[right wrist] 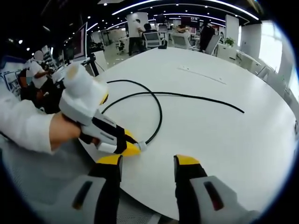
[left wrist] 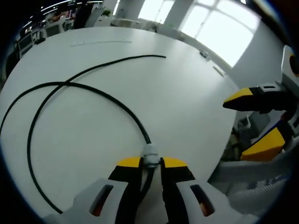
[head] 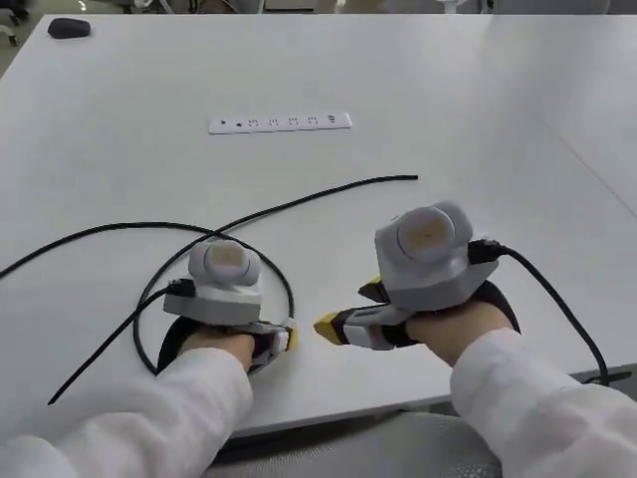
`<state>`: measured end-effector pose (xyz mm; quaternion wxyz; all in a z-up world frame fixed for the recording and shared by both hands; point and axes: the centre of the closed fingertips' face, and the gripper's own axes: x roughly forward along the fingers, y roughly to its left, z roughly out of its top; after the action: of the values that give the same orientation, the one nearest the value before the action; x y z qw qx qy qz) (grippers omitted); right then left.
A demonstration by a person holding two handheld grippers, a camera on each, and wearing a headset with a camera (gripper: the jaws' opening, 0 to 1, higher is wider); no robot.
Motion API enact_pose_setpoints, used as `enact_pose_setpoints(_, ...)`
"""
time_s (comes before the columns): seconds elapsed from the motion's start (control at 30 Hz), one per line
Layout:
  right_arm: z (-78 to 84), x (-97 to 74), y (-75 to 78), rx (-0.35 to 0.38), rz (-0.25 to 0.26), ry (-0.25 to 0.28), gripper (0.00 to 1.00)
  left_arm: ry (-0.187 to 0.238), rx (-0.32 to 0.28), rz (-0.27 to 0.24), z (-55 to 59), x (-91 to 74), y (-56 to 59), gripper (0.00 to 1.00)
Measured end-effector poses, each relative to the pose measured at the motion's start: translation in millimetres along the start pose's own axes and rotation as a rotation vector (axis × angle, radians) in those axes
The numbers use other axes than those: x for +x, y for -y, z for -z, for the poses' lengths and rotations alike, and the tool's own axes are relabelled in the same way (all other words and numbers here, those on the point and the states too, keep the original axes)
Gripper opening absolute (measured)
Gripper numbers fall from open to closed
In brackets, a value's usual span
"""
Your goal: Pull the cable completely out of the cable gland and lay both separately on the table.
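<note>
Left gripper view: left tool low, jaws around cable gland.

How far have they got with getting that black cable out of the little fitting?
Early on. Done: the left gripper is shut on the cable gland. In hand: the cable runs through the gland, looping over the table. Left: the right gripper, open beside it, must take the cable, pull it free, then lay both apart.
</note>
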<state>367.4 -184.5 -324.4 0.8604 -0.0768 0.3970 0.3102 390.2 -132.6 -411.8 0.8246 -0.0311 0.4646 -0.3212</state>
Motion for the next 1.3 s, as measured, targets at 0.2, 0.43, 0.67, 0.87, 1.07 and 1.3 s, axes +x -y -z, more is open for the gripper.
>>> enact_pose_setpoints(0.2,-1.4,-1.1,-0.3,0.005,0.0,0.01,0.46,0.019,0.044,0.066,-1.7,-15.0,5.9,0.15)
enact_pose_setpoints(0.43,-4.3,-5.0,-3.6,0.004,-0.009,0.029,0.46,0.078,0.144,0.18,-26.1,-46.9,10.6,0.15)
enact_pose_setpoints(0.67,-15.3,-10.3,-7.6,0.059,-0.052,0.102,0.47,0.095,0.367,0.217,-38.1,-92.4,7.3,0.15)
enact_pose_setpoints(0.87,-27.6,-12.1,-20.6,-0.012,-0.112,0.137,0.5,0.085,0.552,0.248,-42.3,-123.6,13.2,0.14)
enact_pose_setpoints(1.07,-36.5,-21.4,-29.2,-0.082,-0.208,0.179,0.51,0.123,0.7,0.29,-44.9,-144.3,17.6,0.14)
enact_pose_setpoints(1.3,-59.9,-32.2,-61.2,-0.334,-0.379,0.26,0.41,0.175,0.719,0.352,-44.8,-165.9,27.9,0.14)
